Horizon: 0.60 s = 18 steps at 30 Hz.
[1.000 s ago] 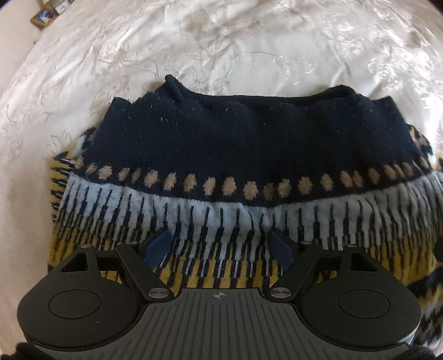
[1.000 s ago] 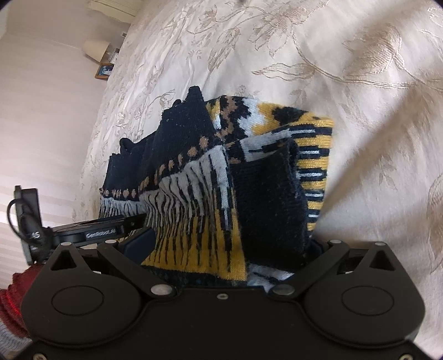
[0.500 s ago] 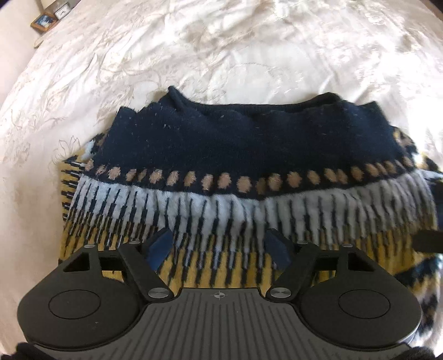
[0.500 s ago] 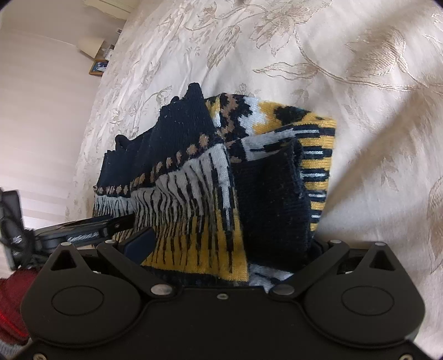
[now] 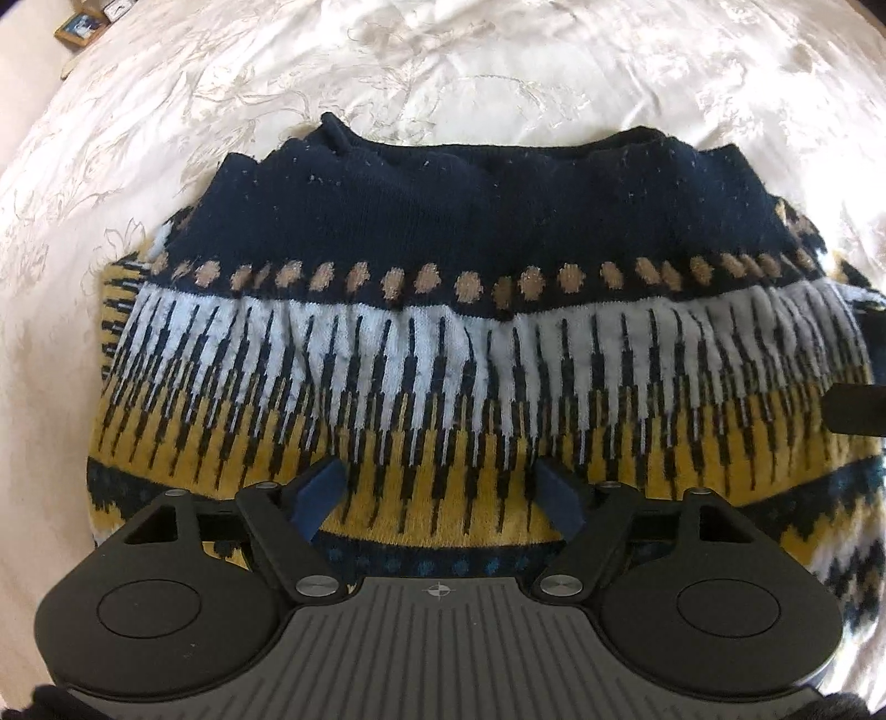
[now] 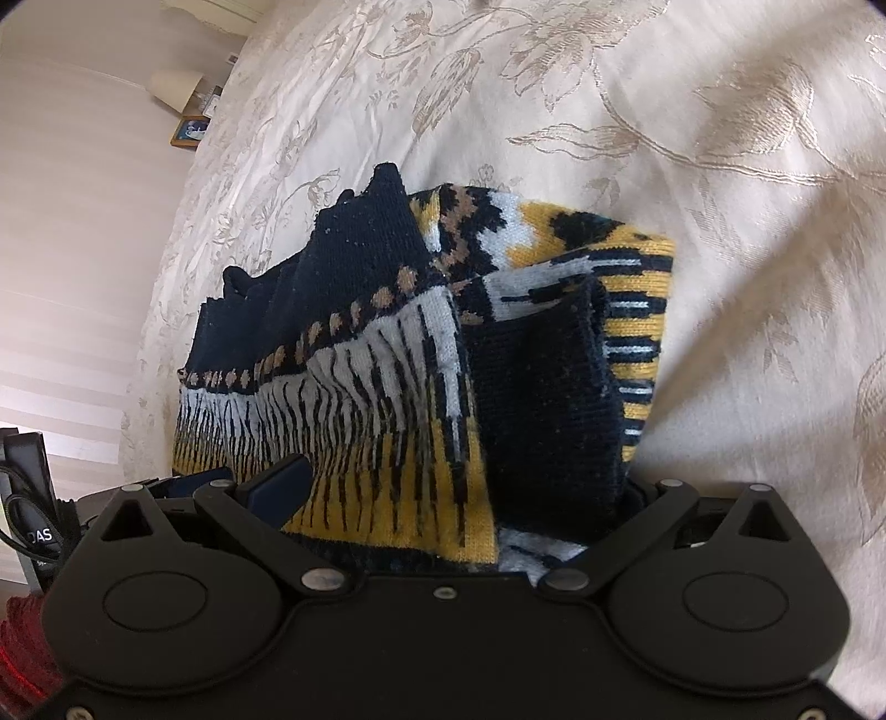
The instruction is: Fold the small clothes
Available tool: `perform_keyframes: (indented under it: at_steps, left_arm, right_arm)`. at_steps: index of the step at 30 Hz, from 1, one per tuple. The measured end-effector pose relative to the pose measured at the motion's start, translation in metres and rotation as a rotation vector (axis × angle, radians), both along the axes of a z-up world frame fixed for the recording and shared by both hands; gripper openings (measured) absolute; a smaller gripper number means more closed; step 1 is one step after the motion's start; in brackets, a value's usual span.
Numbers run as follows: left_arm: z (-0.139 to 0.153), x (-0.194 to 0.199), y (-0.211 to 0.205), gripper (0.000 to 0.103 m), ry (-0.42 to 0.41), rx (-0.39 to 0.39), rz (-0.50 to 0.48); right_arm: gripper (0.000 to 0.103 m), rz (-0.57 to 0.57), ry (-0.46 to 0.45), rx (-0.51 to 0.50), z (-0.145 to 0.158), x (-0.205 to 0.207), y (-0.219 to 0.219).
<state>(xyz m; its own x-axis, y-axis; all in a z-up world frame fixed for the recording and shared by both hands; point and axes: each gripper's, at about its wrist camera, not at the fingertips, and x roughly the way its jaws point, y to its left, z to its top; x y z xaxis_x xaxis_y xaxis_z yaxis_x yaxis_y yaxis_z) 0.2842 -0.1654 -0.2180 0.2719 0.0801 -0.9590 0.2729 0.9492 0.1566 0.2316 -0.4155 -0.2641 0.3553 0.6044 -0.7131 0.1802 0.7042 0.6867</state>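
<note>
A folded knit sweater [image 5: 476,310] lies on a bed's cream floral bedspread [image 5: 498,66]; its navy band sits far, the white and yellow stripes near; the left gripper [image 5: 440,493] hangs over the near yellow edge, jaws wide and opening, blue pads [image 5: 318,493] clear of the knit; the right gripper [image 6: 459,487] is at the sweater's [image 6: 421,354] right end, jaws wide, bunched fabric between them; whether they press it I cannot tell; a small picture frame [image 5: 80,30] stands far left.
</note>
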Motion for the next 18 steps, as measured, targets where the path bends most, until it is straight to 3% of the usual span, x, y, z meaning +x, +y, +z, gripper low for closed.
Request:
perform_keyframes:
  at_steps: [12, 18]
  left_arm:
    - [-0.005, 0.004, 0.001, 0.083, -0.017, -0.007, -0.001]
    - [0.013, -0.012, 0.017, 0.076, -0.066, -0.054, 0.036]
  right_arm:
    - [0.103, -0.005, -0.007, 0.002, 0.0, -0.001, 0.002]
    - [0.103, -0.007, -0.007, 0.008, -0.001, -0.001, 0.0]
